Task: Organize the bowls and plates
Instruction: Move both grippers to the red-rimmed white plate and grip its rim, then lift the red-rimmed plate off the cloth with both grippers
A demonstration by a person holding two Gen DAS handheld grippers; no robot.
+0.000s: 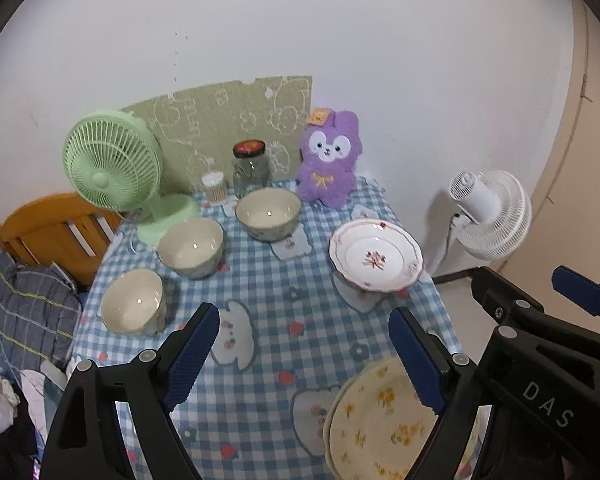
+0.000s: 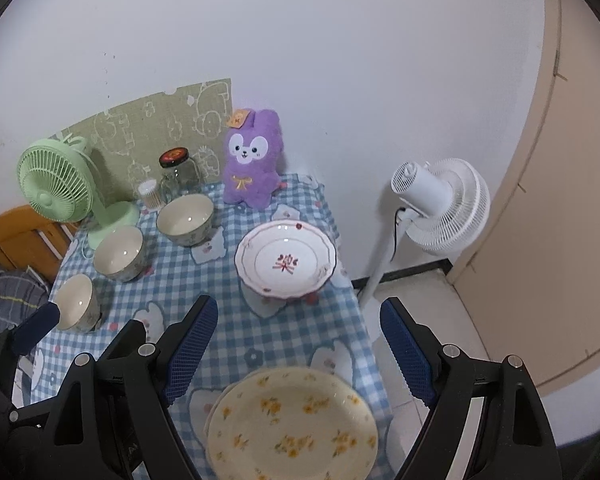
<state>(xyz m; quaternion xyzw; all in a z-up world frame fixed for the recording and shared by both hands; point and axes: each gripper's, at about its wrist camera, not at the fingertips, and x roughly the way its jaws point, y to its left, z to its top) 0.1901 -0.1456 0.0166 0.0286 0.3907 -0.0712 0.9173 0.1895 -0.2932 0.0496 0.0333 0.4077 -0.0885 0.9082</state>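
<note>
Three cream bowls stand on the blue checked tablecloth (image 1: pixel 260 304): a near-left bowl (image 1: pixel 134 302), a middle bowl (image 1: pixel 191 247) and a far bowl (image 1: pixel 268 214). A white plate with a red flower (image 1: pixel 376 258) sits at the right. A stack of cream plates with yellow flowers (image 1: pixel 380 420) lies at the near right edge; it also shows in the right wrist view (image 2: pixel 292 428). My left gripper (image 1: pixel 304 356) is open and empty above the table. My right gripper (image 2: pixel 298 352) is open and empty, above the yellow-flower plates.
A green desk fan (image 1: pixel 112 160), a glass jar with a dark lid (image 1: pixel 250 168), a cotton swab pot (image 1: pixel 214 188) and a purple plush rabbit (image 1: pixel 330 160) stand along the back. A white floor fan (image 2: pixel 444 204) stands right of the table. A wooden bed frame (image 1: pixel 48 232) lies left.
</note>
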